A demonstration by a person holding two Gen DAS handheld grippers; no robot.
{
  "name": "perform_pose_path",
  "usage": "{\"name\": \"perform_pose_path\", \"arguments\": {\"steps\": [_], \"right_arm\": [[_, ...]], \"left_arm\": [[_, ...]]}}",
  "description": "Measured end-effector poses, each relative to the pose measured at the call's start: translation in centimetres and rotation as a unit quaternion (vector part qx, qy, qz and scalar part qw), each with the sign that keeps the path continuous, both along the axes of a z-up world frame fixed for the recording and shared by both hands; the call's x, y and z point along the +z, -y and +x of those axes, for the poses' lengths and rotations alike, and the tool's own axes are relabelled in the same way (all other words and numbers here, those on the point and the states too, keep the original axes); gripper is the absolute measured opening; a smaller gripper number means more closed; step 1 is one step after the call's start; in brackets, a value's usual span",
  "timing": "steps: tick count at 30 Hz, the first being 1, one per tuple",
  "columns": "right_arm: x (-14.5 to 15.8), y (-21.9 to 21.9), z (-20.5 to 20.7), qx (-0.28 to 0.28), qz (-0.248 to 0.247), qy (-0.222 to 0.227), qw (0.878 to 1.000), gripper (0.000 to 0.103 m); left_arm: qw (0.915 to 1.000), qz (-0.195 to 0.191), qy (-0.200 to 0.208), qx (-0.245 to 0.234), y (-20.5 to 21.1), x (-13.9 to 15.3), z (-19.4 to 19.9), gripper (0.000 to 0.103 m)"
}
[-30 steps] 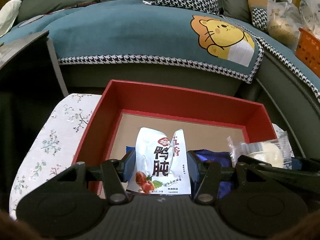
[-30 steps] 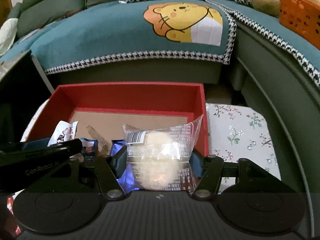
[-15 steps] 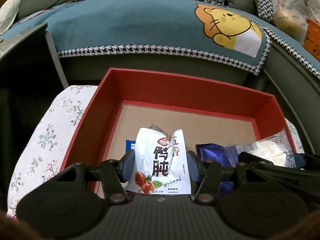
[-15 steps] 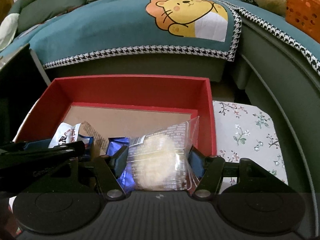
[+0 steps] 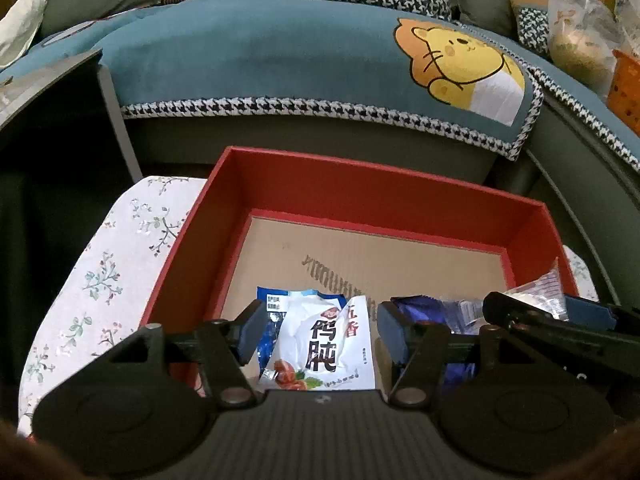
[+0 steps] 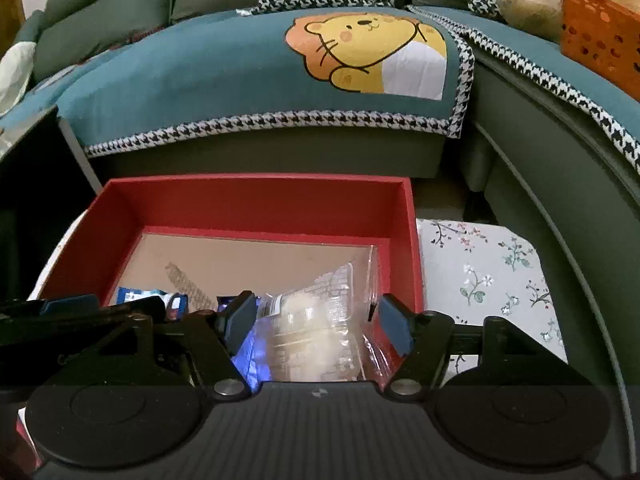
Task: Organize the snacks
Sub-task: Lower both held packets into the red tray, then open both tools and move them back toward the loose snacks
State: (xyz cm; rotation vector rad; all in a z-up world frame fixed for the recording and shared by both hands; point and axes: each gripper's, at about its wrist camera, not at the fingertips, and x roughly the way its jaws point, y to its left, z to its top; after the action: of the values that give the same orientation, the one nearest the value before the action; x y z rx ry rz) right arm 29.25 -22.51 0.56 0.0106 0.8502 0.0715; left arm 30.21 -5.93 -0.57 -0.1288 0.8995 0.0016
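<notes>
A red box (image 5: 384, 196) with a brown cardboard floor sits on a floral-cloth table. My left gripper (image 5: 318, 326) is open over the box's near left part; a white snack packet (image 5: 326, 350) with black characters lies between its fingers, apart from both, on a blue packet (image 5: 276, 302). My right gripper (image 6: 316, 320) is open over the near right part; a clear-wrapped pale cake (image 6: 316, 328) lies loose between its fingers. The cake also shows in the left wrist view (image 5: 538, 294). A dark blue foil packet (image 5: 420, 308) lies between them.
The floral cloth table (image 6: 488, 276) extends right of the box and left of it (image 5: 100, 280). A teal-covered sofa (image 5: 280, 60) stands close behind. An orange basket (image 6: 600, 36) and plastic bags sit on the sofa's right. A dark cabinet (image 5: 52, 120) is at left.
Both grippers moved forward and down into the box, then opened. The white packet and the wrapped cake were let go and now rest in the box.
</notes>
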Motion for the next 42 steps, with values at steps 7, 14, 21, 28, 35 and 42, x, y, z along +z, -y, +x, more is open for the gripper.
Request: {"name": "perform_pose_path", "arguments": {"steps": [7,14,21,28,35,42], "right_arm": [[1.8,-0.1,-0.6,0.000,0.001,0.026,1.000,0.075],[3.6,-0.5,-1.4,0.006,0.004,0.044,0.999,0.075],[4.7,-0.7,-2.4,0.007,0.002,0.052,0.999,0.076],[5.7,-1.9,-4.3,0.023,-0.005,0.053,0.998,0.076],[5.1,-3.9,-6.9,0.061,-0.037,0.032,0.997,0.076],[2.5,-6.1,-9.3,0.106,-0.063,-0.033,0.992,0.078]], "left_arm": [[0.9998,-0.011,0.019,0.005,-0.3,1.7,-1.0,0.081],[0.9991,-0.025,0.032,0.011,-1.2,3.0,-2.3,0.082],[0.9986,-0.025,0.046,0.009,-1.7,4.1,-3.8,0.086],[0.9984,-0.031,0.045,0.012,-3.0,4.7,-5.9,0.087],[0.9986,-0.029,0.036,0.024,-5.7,4.7,-8.7,0.088],[0.9980,-0.050,0.009,0.037,-8.7,3.9,-11.4,0.088]]}}
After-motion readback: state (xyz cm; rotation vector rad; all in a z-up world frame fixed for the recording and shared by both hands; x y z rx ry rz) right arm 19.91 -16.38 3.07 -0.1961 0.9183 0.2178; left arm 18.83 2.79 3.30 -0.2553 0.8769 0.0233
